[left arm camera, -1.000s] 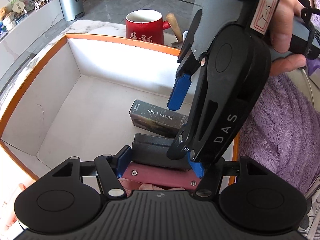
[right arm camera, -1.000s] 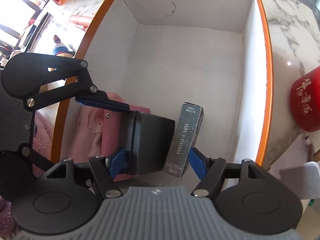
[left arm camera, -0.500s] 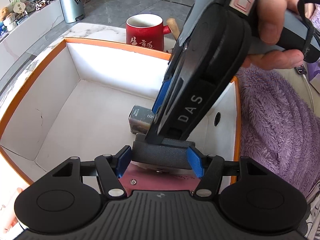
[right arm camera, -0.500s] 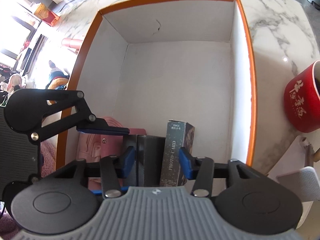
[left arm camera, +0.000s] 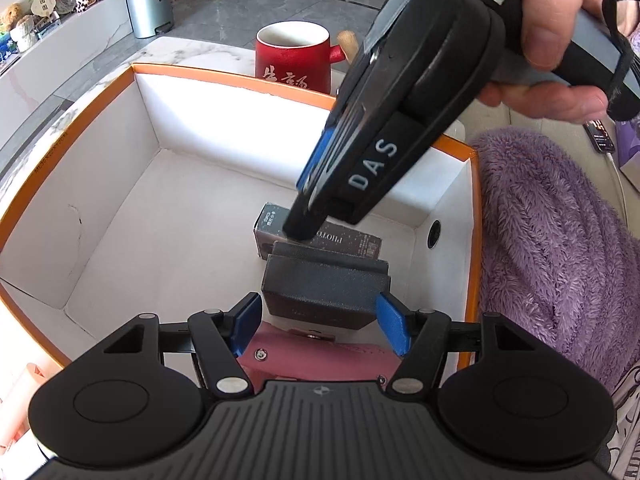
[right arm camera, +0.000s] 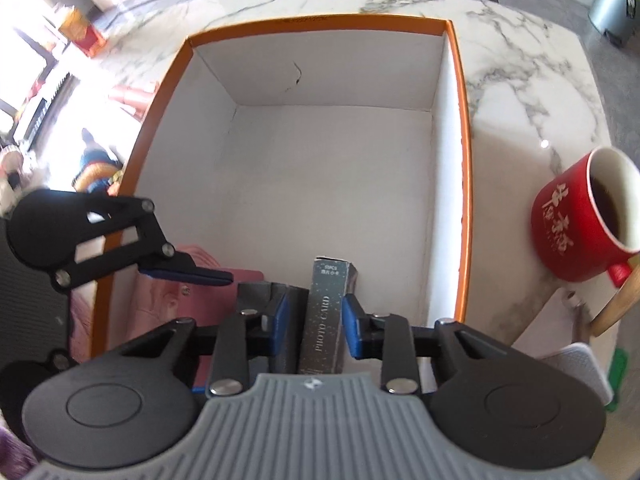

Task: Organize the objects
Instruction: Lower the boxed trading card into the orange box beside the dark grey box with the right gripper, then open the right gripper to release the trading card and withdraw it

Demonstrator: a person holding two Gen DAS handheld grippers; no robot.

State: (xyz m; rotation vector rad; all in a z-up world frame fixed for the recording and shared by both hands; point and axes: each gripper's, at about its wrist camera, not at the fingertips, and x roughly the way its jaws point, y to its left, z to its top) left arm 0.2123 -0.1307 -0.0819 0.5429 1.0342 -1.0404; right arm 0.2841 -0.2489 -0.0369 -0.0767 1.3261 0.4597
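Note:
Inside the white box with an orange rim [left arm camera: 240, 80] [right arm camera: 320, 26], three things stand in a row at the near end: a pink wallet [left arm camera: 316, 356], a black case [left arm camera: 324, 292] and a dark "PHOTO CARD" box [left arm camera: 348, 240] [right arm camera: 324, 320]. My left gripper [left arm camera: 320, 324] has its jaws opening, with its blue pads [left arm camera: 246, 322] just off the black case's near corners. My right gripper [right arm camera: 316, 322] [left arm camera: 304, 220] points steeply down. Its jaws are closing around the photo card box, and a slim gap still shows at the left pad.
A red mug [left arm camera: 294, 60] [right arm camera: 576, 236] with a wooden handle stands on the marble table just outside the box. A purple fleece sleeve [left arm camera: 560, 240] and a phone [left arm camera: 598, 136] lie to the right. Most of the box floor [right arm camera: 332, 184] is bare.
The right gripper's jaws narrowed from wide open to close around the photo card box, which now stands straight beside the black case. The left pads eased slightly off the black case.

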